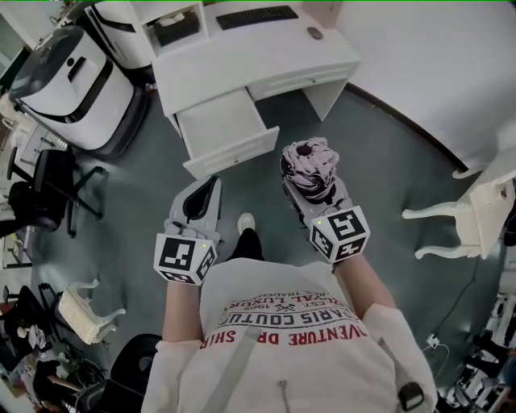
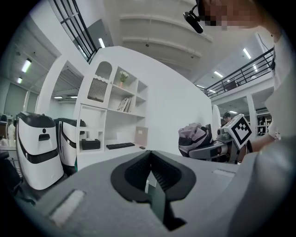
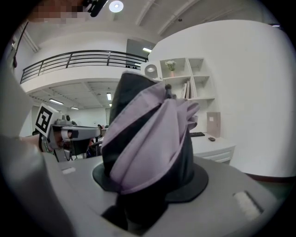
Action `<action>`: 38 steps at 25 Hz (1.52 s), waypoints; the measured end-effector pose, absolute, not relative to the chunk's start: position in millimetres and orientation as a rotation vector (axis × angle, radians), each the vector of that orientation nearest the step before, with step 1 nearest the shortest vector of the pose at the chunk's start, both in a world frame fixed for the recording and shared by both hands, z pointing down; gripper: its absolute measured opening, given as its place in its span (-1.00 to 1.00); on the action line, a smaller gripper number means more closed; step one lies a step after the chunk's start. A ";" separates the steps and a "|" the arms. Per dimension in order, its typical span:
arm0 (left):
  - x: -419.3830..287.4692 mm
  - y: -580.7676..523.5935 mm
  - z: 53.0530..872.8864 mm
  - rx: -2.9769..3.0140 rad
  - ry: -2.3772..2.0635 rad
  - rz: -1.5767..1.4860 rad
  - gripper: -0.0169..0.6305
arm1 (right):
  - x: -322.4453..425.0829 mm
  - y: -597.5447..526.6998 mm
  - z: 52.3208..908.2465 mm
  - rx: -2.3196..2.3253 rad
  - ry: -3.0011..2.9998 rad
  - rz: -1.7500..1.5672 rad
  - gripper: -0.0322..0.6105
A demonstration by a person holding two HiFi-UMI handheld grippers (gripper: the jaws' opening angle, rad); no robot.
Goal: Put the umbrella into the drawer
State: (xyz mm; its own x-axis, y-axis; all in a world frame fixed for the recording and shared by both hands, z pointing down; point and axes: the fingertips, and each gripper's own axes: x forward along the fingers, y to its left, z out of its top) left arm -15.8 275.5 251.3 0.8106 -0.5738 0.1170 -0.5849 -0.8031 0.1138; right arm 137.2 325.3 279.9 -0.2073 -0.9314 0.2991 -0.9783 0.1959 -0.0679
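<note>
Head view: umbrella point(image 1: 310, 161), right gripper point(image 1: 313, 190) outstretched

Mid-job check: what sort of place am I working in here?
Probably a large open hall staged as a home office: a white desk with keyboard and open drawer, wall shelves, and a railed mezzanine overhead.

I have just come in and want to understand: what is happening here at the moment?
A person stands a little way from a white desk whose white drawer is pulled open. The right hand-held gripper is closed on a folded lilac-and-black fabric umbrella, carried in front of the body. The left hand-held gripper holds nothing, its jaws together. The umbrella is not yet in the drawer.
</note>
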 end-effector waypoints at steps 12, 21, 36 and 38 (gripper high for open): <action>0.3 74.2 252.9 2.805 -1.019 0.115 -0.93 | 149.7 111.4 277.3 1.709 -2.320 0.345 -0.23; 12.2 24.4 277.7 2.698 -1.151 0.137 -0.93 | 141.3 33.9 323.7 1.408 -2.391 0.409 -0.23; -13.6 -21.7 371.0 2.417 -1.515 0.089 -0.93 | 80.4 -32.1 514.4 0.616 -2.309 0.486 -0.22; -21.8 -20.3 388.3 2.366 -1.559 0.121 -0.93 | 71.9 -28.9 546.6 0.529 -2.277 0.468 -0.22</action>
